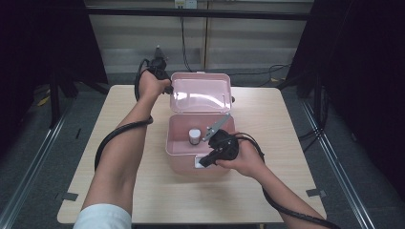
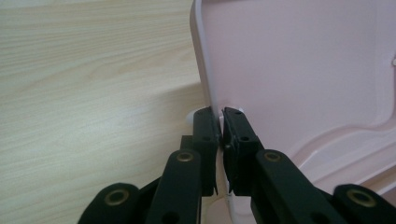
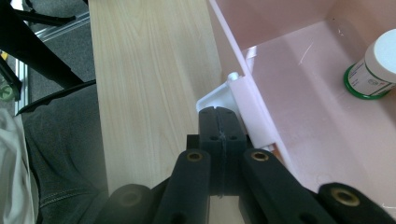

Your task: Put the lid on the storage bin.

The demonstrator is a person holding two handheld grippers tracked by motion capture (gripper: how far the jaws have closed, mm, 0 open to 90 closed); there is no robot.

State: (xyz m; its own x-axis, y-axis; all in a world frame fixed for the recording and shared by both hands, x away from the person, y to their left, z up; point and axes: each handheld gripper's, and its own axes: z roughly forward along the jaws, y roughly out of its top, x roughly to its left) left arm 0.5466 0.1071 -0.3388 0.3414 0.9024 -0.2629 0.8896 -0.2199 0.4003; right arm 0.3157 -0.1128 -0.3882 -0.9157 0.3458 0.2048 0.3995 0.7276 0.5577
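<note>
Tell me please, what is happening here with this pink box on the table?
A person works on a pink box with a gripper in each hand. The left gripper is closed on the edge of the lid, which stands upright and open. The right gripper is shut, its tips against the white latch on the front wall of the box. Inside stands a small white-capped bottle.

We see a light wooden table (image 1: 133, 191) carrying 1 pink box (image 1: 184, 160) near its centre, its lid (image 1: 200, 93) raised toward 12 o'clock.
</note>
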